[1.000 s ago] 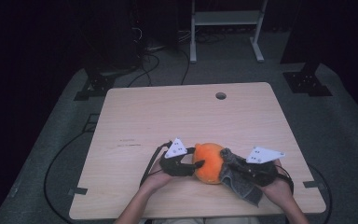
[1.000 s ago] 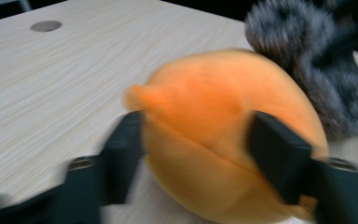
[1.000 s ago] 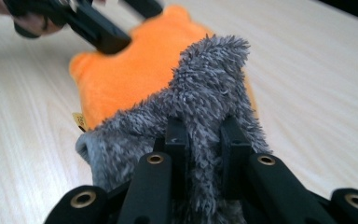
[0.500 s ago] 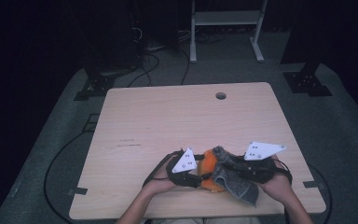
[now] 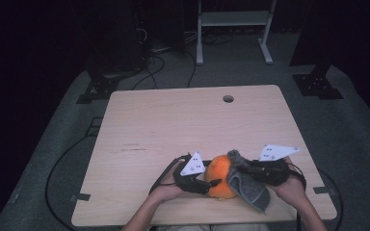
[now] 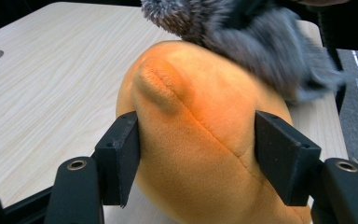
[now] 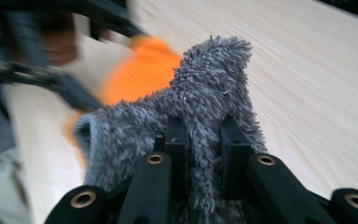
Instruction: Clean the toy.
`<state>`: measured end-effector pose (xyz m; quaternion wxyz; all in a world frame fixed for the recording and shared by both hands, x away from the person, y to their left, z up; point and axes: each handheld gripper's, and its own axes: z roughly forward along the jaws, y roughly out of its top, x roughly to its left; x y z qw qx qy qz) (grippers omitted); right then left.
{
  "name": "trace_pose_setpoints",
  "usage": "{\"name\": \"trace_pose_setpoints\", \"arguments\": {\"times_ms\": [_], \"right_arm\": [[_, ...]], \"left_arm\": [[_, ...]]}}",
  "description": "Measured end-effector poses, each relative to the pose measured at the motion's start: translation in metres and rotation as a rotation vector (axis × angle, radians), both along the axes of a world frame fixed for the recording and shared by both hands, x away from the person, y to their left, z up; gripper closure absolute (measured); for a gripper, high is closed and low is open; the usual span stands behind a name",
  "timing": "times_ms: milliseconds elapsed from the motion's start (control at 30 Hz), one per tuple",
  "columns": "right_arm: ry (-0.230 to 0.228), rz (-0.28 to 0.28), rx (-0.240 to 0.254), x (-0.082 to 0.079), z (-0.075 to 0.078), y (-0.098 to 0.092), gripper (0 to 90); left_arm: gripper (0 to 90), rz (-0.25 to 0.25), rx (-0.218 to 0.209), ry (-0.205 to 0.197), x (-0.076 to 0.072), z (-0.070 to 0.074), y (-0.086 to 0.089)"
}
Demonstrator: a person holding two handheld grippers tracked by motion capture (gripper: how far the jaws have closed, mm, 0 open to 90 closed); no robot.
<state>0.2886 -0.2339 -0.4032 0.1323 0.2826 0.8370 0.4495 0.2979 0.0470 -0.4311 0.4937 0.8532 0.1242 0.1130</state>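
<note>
An orange plush toy [image 5: 220, 179] lies near the table's front edge. My left gripper [image 5: 211, 184] reaches in from the left, and in the left gripper view its jaws [image 6: 196, 135] hold the toy [image 6: 200, 107] on both sides, pads against the fabric. These jaws have just been opening a little, with the toy still between them. A grey fuzzy cloth [image 5: 251, 191] hangs over the toy's right side. My right gripper [image 7: 204, 135] is shut on a tuft of that cloth [image 7: 212, 79], and the orange toy [image 7: 144, 70] is blurred behind it.
The wooden table [image 5: 183, 125] has a round cable hole [image 5: 228, 98] at the back. Both hands sit close to the front edge. Cables [image 5: 58, 168] run over the grey floor at the left, and a white-legged stand [image 5: 233, 29] is behind the table.
My left gripper moved right and took the orange toy between its jaws. The grey cloth, bunched over the toy half a second ago, is now drawn to the right, baring more orange.
</note>
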Motion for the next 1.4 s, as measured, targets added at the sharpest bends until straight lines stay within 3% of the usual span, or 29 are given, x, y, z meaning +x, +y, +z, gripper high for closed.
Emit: {"name": "trace_pose_setpoints", "arguments": {"times_ms": [67, 133, 200, 267, 333, 367, 400, 467, 500, 533, 567, 633, 733, 800, 933, 1000, 1067, 1100, 1167, 1200, 1267, 1400], "right_arm": [[0.033, -0.04, 0.005, 0.005, -0.007, -0.012, 76.3], [0.053, -0.035, 0.015, 0.006, -0.008, -0.015, 76.2], [0.063, -0.018, 0.015, 0.005, -0.008, -0.011, 76.3], [0.059, -0.005, 0.003, 0.003, -0.009, -0.006, 76.4], [0.063, 0.01, 0.001, 0.0, -0.007, -0.003, 76.2], [0.07, 0.024, 0.01, -0.002, -0.006, -0.003, 76.2], [0.075, 0.041, 0.019, -0.004, -0.004, -0.003, 76.1], [0.075, 0.059, 0.016, -0.007, -0.002, -0.002, 76.0], [0.075, 0.067, 0.008, -0.008, -0.002, -0.001, 76.0], [0.079, 0.072, 0.005, -0.009, -0.002, -0.001, 75.9], [0.08, 0.069, 0.001, -0.01, -0.003, -0.002, 75.9], [0.091, 0.066, 0.007, -0.01, -0.003, -0.005, 75.7], [0.086, 0.059, 0.024, -0.009, 0.001, -0.013, 75.8], [0.052, 0.033, 0.047, -0.008, 0.008, -0.02, 76.0], [-0.008, -0.022, 0.108, -0.001, 0.017, -0.02, 76.1], [-0.009, -0.019, 0.103, 0.005, 0.012, -0.008, 76.1], [0.001, -0.01, 0.08, 0.009, 0.004, 0.003, 76.3], [0.004, -0.011, 0.088, 0.01, 0.002, 0.005, 76.4], [-0.001, -0.005, 0.087, 0.008, 0.0, 0.011, 76.4], [-0.01, -0.002, 0.083, 0.006, 0.0, 0.014, 76.4], [-0.028, 0.001, 0.07, 0.004, 0.0, 0.018, 76.4], [-0.004, -0.031, 0.072, 0.006, -0.01, 0.009, 76.3]], "left_arm": [[34.7, -0.005, 0.002, 0.002, 0.001, 0.0, 0.002], [34.0, -0.002, 0.005, 0.007, 0.002, 0.0, 0.003], [30.0, 0.017, -0.001, 0.039, 0.005, 0.001, 0.005], [23.3, 0.054, -0.031, 0.102, 0.009, 0.003, 0.007], [18.8, 0.088, -0.121, 0.228, 0.013, 0.007, 0.009], [17.7, 0.102, -0.166, 0.271, 0.013, 0.009, 0.008], [16.2, 0.114, -0.17, 0.28, 0.011, 0.011, 0.006], [14.1, 0.166, -0.043, 0.264, 0.009, 0.009, -0.007], [12.4, 0.167, -0.025, 0.268, 0.008, 0.006, -0.01], [12.9, 0.15, -0.032, 0.283, 0.008, 0.003, -0.011], [19.1, 0.133, -0.04, 0.274, 0.007, 0.003, -0.011], [32.1, 0.094, -0.057, 0.201, 0.003, 0.005, -0.01], [38.3, 0.047, -0.093, 0.112, 0.002, 0.012, -0.01], [39.3, 0.009, -0.06, -0.006, 0.004, 0.021, -0.012], [39.2, -0.095, 0.012, -0.186, 0.013, 0.022, -0.014], [37.6, -0.13, 0.039, -0.171, 0.019, 0.016, -0.014], [27.3, -0.095, 0.011, -0.121, 0.022, 0.014, -0.009], [21.6, -0.055, -0.036, -0.068, 0.023, 0.012, -0.005], [17.7, -0.02, -0.074, -0.034, 0.022, 0.011, 0.002], [18.3, -0.007, -0.056, -0.035, 0.021, 0.009, 0.005], [28.8, -0.001, -0.047, -0.05, 0.018, 0.004, 0.01], [33.8, 0.024, -0.057, -0.042, 0.014, -0.002, 0.019]]}}
